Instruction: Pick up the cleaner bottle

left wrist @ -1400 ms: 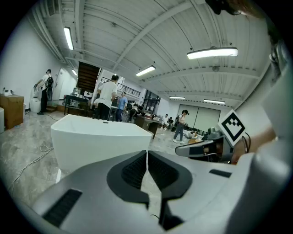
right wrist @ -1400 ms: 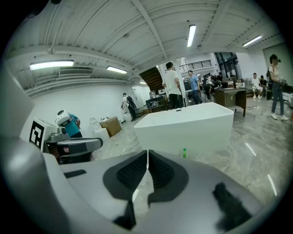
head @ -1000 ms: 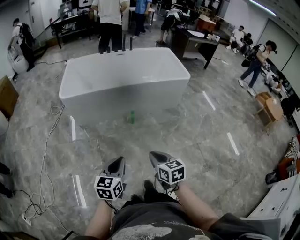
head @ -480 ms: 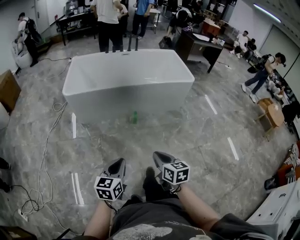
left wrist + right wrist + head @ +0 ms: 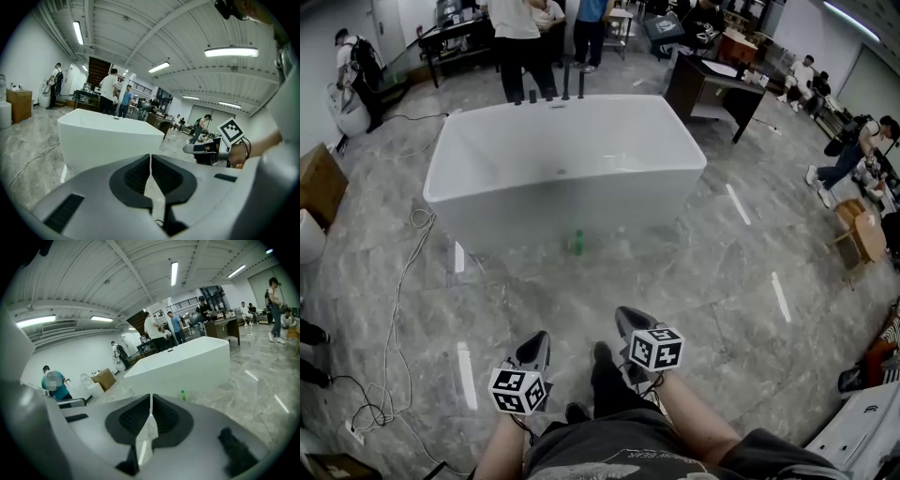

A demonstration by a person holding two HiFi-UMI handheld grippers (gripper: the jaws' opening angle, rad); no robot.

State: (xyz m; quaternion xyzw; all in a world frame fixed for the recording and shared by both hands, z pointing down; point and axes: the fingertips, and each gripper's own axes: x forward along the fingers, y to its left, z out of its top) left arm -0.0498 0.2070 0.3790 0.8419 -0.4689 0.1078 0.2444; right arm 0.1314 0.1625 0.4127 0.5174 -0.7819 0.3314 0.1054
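Note:
The cleaner bottle [image 5: 577, 243] is a small green bottle standing upright on the marble floor, close to the front wall of the white bathtub [image 5: 562, 164]. It shows as a small green shape [image 5: 183, 395] in the right gripper view; the left gripper view does not show it. Both grippers hang low near the person's knees, well short of the bottle. My left gripper [image 5: 534, 341] has its jaws closed together with nothing between them [image 5: 150, 161]. My right gripper [image 5: 626, 319] is likewise shut and empty [image 5: 151, 401].
A cable [image 5: 394, 319] snakes over the floor at the left. A cardboard box [image 5: 319, 183] stands at the far left. Several people stand behind the tub, near dark desks [image 5: 712, 80]. The person's dark shoe [image 5: 602, 361] is between the grippers.
The tub and the bottle have come nearer and sit lower in the head view. Both grippers have shifted forward and slightly down, still shut.

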